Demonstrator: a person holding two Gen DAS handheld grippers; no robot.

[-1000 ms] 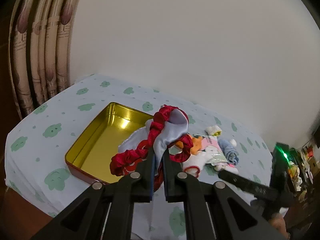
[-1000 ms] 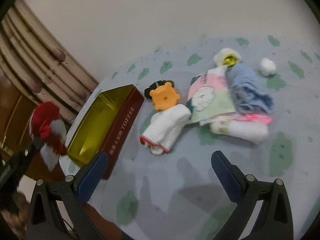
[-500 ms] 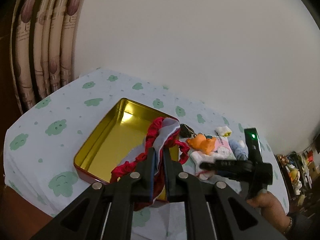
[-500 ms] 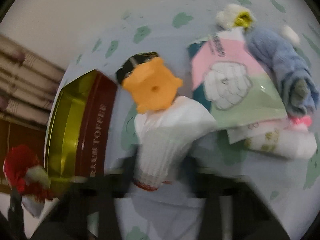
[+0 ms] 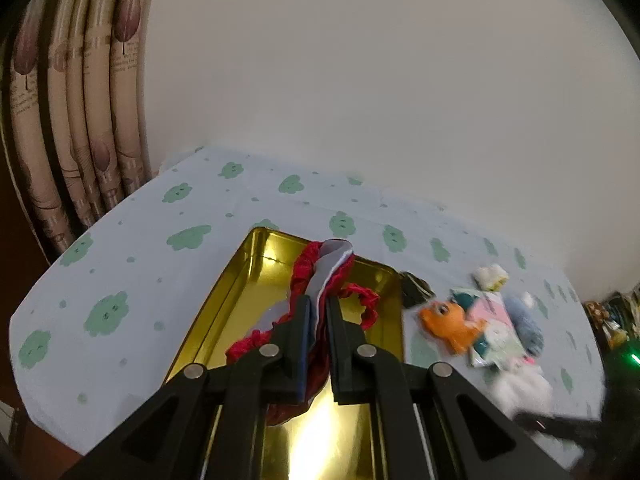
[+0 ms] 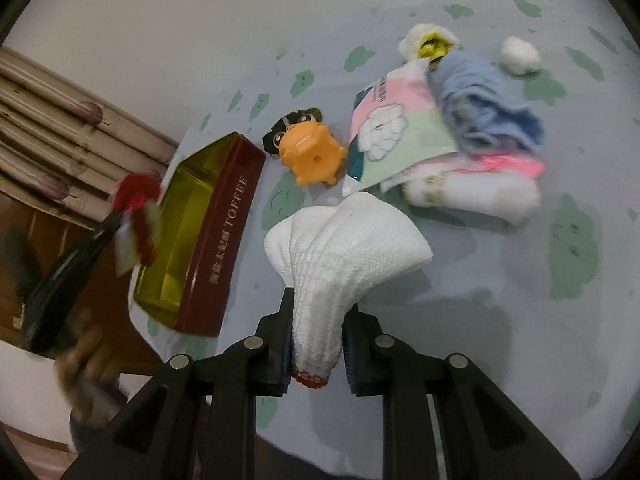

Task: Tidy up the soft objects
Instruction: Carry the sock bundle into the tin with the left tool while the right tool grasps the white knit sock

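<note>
Red ruffled scrunchie with grey-white cloth hangs over the open gold-lined toffee tin, clamped between the nearly closed jaws of the left gripper. Best lowered well inside before letting go. The right gripper is clamped on a white knitted sock on the cloud-print tablecloth.

The right gripper pinches a white knitted sock between its jaws; the toffee tin sits left, an orange toy beyond.
</note>
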